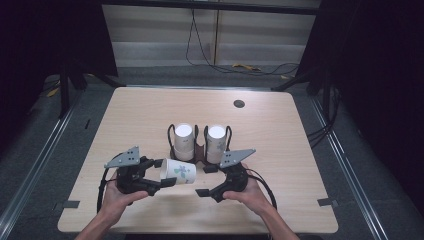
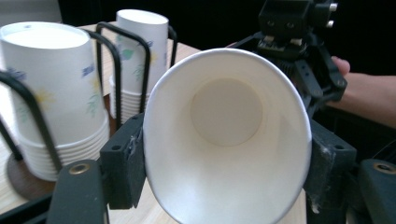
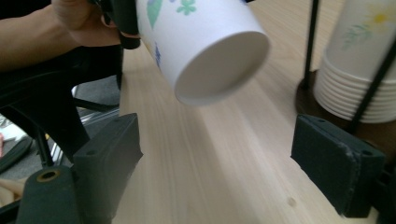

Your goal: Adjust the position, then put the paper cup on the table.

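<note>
White paper cup (image 2: 227, 140) pinched sideways in left gripper (image 1: 159, 176), right gripper (image 1: 209, 181) jaws spread, cup's base (image 3: 223, 70) facing them.

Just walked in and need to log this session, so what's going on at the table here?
A person works with a claw in each hand. The left claw is shut on a single paper cup, held on its side above the table, base pointing at the right claw, which is open and holds nothing. Behind them, two stacks of upside-down cups sit in a black wire holder.
</note>
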Motion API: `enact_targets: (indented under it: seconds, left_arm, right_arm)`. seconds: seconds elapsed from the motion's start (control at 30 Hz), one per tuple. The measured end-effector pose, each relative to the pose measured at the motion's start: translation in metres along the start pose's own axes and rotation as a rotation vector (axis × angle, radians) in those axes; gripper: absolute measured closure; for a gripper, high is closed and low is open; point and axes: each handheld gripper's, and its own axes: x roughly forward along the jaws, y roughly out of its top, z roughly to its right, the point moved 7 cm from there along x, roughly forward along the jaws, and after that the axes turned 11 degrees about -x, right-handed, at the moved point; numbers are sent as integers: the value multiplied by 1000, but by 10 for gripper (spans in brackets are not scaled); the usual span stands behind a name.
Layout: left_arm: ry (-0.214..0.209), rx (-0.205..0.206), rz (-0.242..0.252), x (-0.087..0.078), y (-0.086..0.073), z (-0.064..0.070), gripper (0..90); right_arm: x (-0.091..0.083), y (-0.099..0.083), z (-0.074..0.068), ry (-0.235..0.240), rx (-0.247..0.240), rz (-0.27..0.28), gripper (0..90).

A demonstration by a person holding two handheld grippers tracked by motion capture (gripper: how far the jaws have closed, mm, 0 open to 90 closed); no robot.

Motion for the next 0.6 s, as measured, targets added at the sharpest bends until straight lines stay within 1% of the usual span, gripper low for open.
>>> enact_targets:
  seconds: [0.17,0.23,0.3,0.4,0.43,0.47,0.5,0.53,0.6]
  left_arm:
    - [35,-5,-33,-2,-3,-9,278]
    - [51,-9,-38,-3,-3,-11,277]
    - [76,-18,-45,-5,-3,-16,278]
    - [90,-30,-63,-8,-3,-21,277]
    - [107,-39,-75,-10,-3,-24,276]
    - [115,-36,-83,-11,-3,-26,276]
    - [119,-42,-85,-12,-3,-28,276]
    - [131,-50,-89,-14,-3,-31,276]
    - [170,-67,-97,-17,-3,-38,277]
  right_arm:
    - [-13,-8,9,-51,27,-19,159]
    - [-19,-13,11,-73,38,-33,160]
    - [-23,-17,13,-87,50,-34,161]
    - [-30,-21,16,-110,66,-34,163]
    - [-32,-22,18,-113,74,-27,163]
    - [-34,-23,19,-116,81,-31,163]
    - [-35,-24,20,-126,78,-38,163]
    - [-37,-24,22,-138,81,-42,163]
    - [-41,-26,25,-157,89,-45,163]
